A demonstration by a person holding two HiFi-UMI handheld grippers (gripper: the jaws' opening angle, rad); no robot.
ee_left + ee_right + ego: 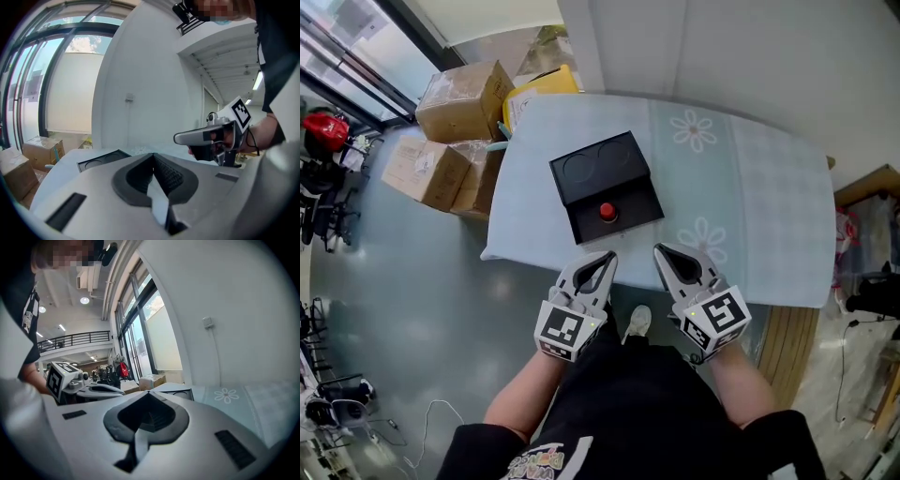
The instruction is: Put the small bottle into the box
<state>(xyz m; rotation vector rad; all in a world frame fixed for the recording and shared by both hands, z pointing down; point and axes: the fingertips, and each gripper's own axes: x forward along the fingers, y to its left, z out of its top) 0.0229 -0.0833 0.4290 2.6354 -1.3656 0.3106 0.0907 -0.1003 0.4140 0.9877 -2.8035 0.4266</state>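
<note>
An open black box (628, 223) lies on the light blue tablecloth (750, 187), its lid (600, 167) folded back toward the far side. Inside the box is the small bottle, of which only the red cap (607, 211) shows. My left gripper (608, 256) hovers at the table's near edge, just in front of the box, with its jaws shut and nothing between them. My right gripper (660, 251) is beside it, also shut and empty. In the left gripper view the closed jaws (153, 156) point over the lid (101, 161), and the right gripper (211, 136) shows alongside. The right gripper view shows its closed jaws (147, 394).
Cardboard boxes (461, 101) and a yellow package (542, 86) stand on the floor at the table's far left. A white wall runs behind the table. A person's shoe (638, 323) and dark clothing are below the grippers. Wooden furniture (870, 186) stands at the right.
</note>
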